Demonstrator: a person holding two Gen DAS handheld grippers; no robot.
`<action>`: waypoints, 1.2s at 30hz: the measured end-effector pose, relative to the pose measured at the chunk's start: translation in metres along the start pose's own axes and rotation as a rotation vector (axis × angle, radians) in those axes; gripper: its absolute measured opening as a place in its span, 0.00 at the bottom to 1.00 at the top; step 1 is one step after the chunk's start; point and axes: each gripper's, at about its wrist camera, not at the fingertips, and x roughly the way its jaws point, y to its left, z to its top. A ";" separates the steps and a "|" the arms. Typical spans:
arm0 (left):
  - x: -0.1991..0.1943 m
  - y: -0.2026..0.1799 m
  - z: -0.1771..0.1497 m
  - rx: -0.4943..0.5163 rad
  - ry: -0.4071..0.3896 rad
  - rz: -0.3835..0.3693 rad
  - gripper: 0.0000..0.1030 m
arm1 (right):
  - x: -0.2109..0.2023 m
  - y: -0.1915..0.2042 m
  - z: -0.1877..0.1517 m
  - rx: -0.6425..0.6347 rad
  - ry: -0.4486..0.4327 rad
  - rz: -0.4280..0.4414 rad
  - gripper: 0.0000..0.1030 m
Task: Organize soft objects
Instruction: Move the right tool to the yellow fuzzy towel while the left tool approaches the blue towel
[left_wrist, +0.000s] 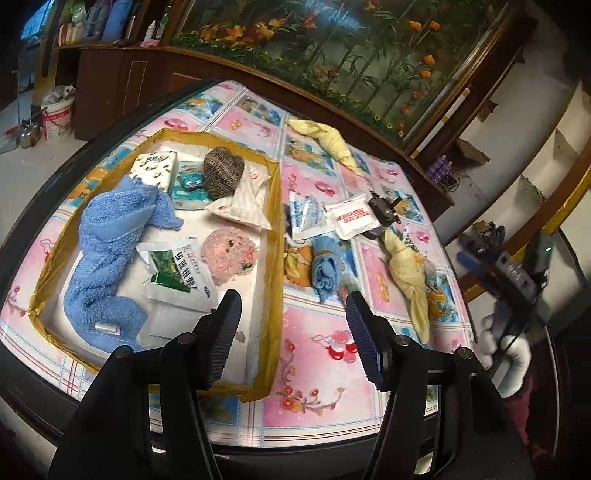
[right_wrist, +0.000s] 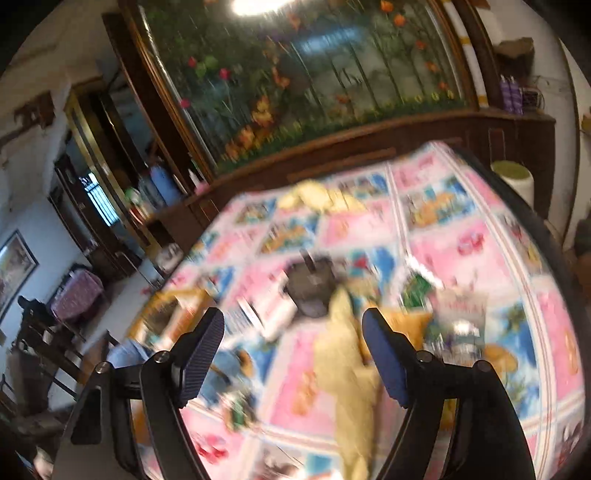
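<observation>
- Nearest the left wrist view, the left gripper (left_wrist: 291, 332) hangs empty with its jaws parted, over the near edge of the table (left_wrist: 317, 369) between the tray and the loose pile; nothing is between its pads.
- Just to its left sits the tape-edged tray (left_wrist: 275, 236), which seems to be the collecting place, since most soft things already lie inside it.
- Inside the tray: a long blue towel (left_wrist: 107, 251) draped down the left side, a tissue pack (left_wrist: 155, 168) at the far corner, a grey knitted ball (left_wrist: 223, 171), a white pillow pouch (left_wrist: 243, 203), a pink fluffy toy (left_wrist: 229, 260) and a green-printed packet (left_wrist: 177, 273).
- Outside, on the patterned cloth, things not yet sorted: a small rolled blue cloth (left_wrist: 325, 271), a knotted yellow cloth (left_wrist: 408, 280), two white packets (left_wrist: 306, 216), a dark object (left_wrist: 384, 214) I cannot identify, and another yellow cloth (left_wrist: 325, 138) near the far edge.
- On the right wrist view the right gripper (right_wrist: 293, 354) is released, jaws wide, holding nothing; the knotted yellow cloth (right_wrist: 343, 369) lies below and between them on the table, not pinched.
- That view is badly smeared, so whether the pads touch the cloth is hard to say; probably they are clear of it.
- My reading: the wide spread suits a bulky knot, and the yellow cloth looks like the next item for the tray.
</observation>
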 end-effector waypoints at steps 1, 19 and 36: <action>-0.005 -0.005 0.000 0.023 -0.028 -0.013 0.57 | 0.004 -0.008 -0.008 0.011 0.012 -0.015 0.75; 0.086 -0.093 -0.041 0.274 0.213 -0.055 0.82 | 0.017 -0.058 -0.030 0.091 0.016 -0.095 0.75; 0.123 -0.094 -0.060 0.343 0.254 0.099 0.86 | 0.023 -0.053 -0.035 0.078 0.056 -0.088 0.75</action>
